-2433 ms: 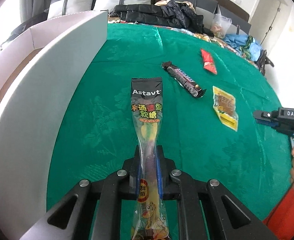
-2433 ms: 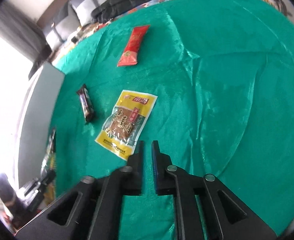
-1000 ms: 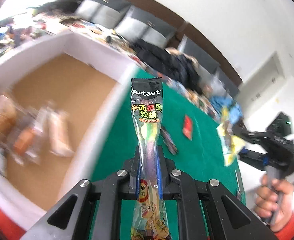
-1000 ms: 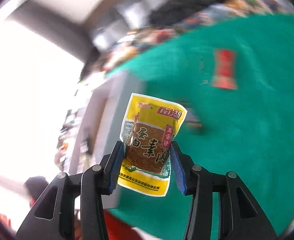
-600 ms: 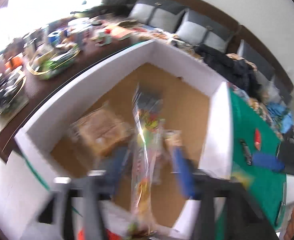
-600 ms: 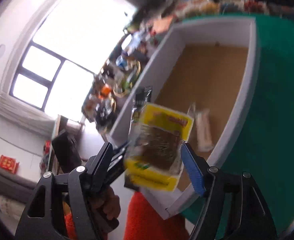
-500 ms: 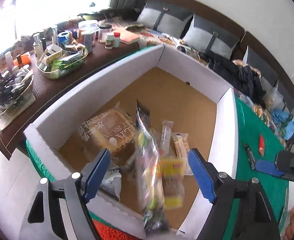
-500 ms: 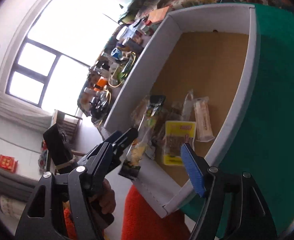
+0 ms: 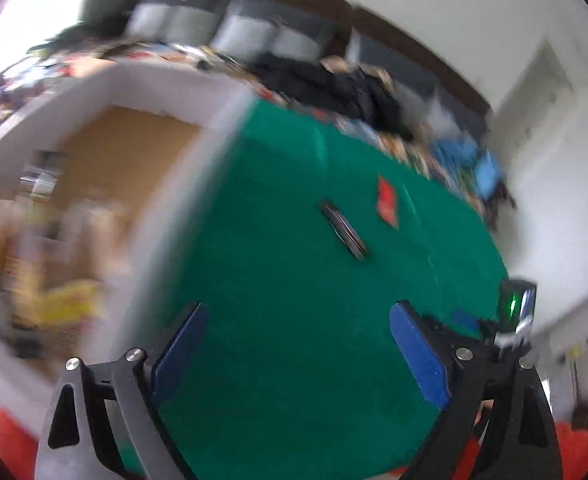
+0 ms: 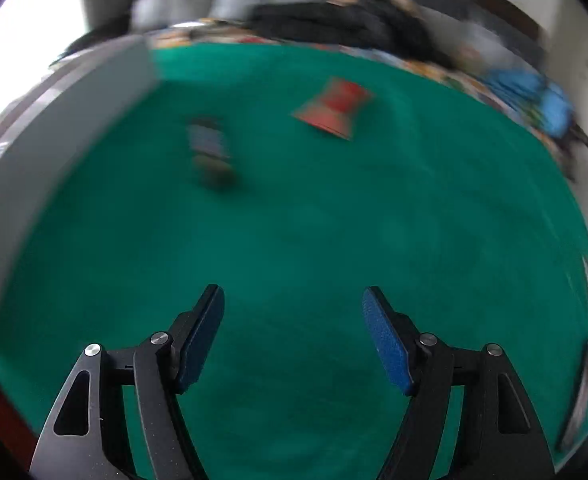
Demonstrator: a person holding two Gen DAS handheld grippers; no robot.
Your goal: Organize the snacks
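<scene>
My left gripper (image 9: 296,312) is open and empty above the green table (image 9: 294,320), beside the white cardboard box (image 9: 182,208). Blurred snack packs, one yellow (image 9: 70,300), lie inside the box. A dark chocolate bar (image 9: 344,232) and a red packet (image 9: 388,202) lie on the cloth ahead. My right gripper (image 10: 293,296) is open and empty over the green table (image 10: 334,240); the dark bar (image 10: 210,152) and the red packet (image 10: 334,110) lie beyond it. The other gripper's body (image 9: 514,316) shows at the right of the left wrist view.
The box wall (image 10: 54,152) stands along the table's left side. A sofa with grey cushions (image 9: 246,40) and dark clothes (image 9: 334,88) lies behind the table. Both views are motion-blurred.
Both grippers opened over the box and dropped the long candy pack and the yellow pack into it. Both have since swung right, back over the green table.
</scene>
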